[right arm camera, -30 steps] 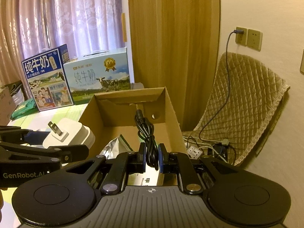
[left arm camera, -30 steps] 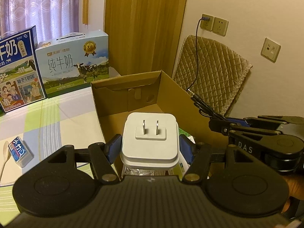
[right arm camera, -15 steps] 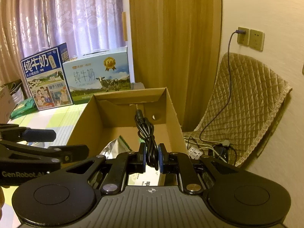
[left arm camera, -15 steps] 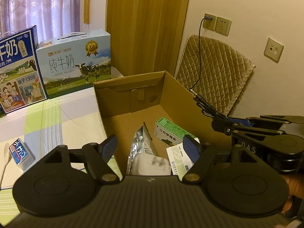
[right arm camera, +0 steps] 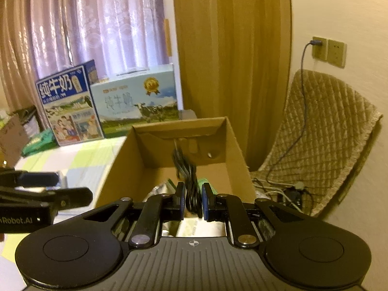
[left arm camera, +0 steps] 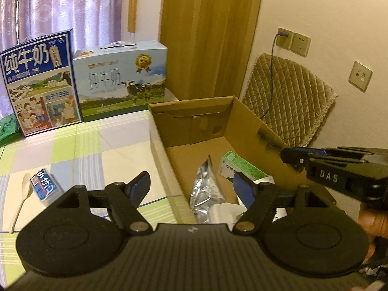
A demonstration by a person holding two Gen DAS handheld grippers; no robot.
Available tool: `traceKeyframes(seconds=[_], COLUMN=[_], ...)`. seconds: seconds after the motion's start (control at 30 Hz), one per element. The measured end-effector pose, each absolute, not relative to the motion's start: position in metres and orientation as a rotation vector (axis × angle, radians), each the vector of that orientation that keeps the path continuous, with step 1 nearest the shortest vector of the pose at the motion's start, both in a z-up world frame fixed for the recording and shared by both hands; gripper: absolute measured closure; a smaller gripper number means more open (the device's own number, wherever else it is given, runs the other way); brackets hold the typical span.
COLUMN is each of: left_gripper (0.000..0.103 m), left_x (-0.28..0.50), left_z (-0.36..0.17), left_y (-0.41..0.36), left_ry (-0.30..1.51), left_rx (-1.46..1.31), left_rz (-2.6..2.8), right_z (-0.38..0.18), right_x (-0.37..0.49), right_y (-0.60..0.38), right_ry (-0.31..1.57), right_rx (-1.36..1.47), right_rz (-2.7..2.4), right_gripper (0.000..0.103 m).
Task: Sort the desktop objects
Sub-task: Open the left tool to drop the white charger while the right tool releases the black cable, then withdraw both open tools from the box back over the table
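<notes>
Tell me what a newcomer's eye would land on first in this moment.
Probably the open brown cardboard box at the table's right edge, with a silver foil pouch and a green-and-white carton inside. Next, the bundled black cable pinched in the right gripper over the box, and the left gripper spread open, holding nothing.

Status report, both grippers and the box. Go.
Left gripper open, empty. Right gripper shut on black cable over cardboard box. Nothing in the way.

Brown cardboard box, green-checked tablecloth, black cable
</notes>
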State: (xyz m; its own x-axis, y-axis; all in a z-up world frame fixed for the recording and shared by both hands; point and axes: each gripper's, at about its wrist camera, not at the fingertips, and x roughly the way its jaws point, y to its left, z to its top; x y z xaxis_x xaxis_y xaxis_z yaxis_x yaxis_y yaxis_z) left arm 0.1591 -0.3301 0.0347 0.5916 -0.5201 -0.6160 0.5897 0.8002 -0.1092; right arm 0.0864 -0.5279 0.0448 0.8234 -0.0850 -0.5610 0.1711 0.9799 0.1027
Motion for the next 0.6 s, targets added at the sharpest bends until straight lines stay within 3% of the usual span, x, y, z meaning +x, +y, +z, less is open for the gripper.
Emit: traceKeyframes(seconds=[0.03, 0.07, 0.1, 0.43, 0.53, 0.6], left_gripper=[0.032, 0.032, 0.032, 0.032, 0.032, 0.031], left_x=[0.159, 0.16, 0.16, 0.154, 0.146, 0.14], left_z=[0.035, 0.034, 0.034, 0.024, 0.024, 0.024], left_y=[-0.327, -0.324, -0.321, -0.277, -0.262, -0.25], left_ry=[0.681, 0.681, 0.682, 0.709, 0.71, 0.71], left_rx=[0.107, 0.103, 0.1, 0.065, 0.064, 0.06], left_rz=[-0.643, -0.638, -0.632, -0.571, -0.549, -0.532], right_z=[0.046, 0.047, 0.048, 0.047, 0.052, 0.055], right_x=[0.086, 0.085, 0.083, 0.06, 0.05, 0.045], right_y=[-0.528, -0.528, -0.528, -0.519, -0.509, -0.501], right_ry=[0.583, 0.574, 0.566, 0.581, 0.566, 0.549], right_rx=[0.157, 0.163, 0.167, 0.194, 0.215, 0.226], right_rz=[-0.135, -0.132, -0.131, -0.145, -0.133, -0.111], right_gripper=[0.077, 0.054, 0.045, 0.043, 0.032, 0.015])
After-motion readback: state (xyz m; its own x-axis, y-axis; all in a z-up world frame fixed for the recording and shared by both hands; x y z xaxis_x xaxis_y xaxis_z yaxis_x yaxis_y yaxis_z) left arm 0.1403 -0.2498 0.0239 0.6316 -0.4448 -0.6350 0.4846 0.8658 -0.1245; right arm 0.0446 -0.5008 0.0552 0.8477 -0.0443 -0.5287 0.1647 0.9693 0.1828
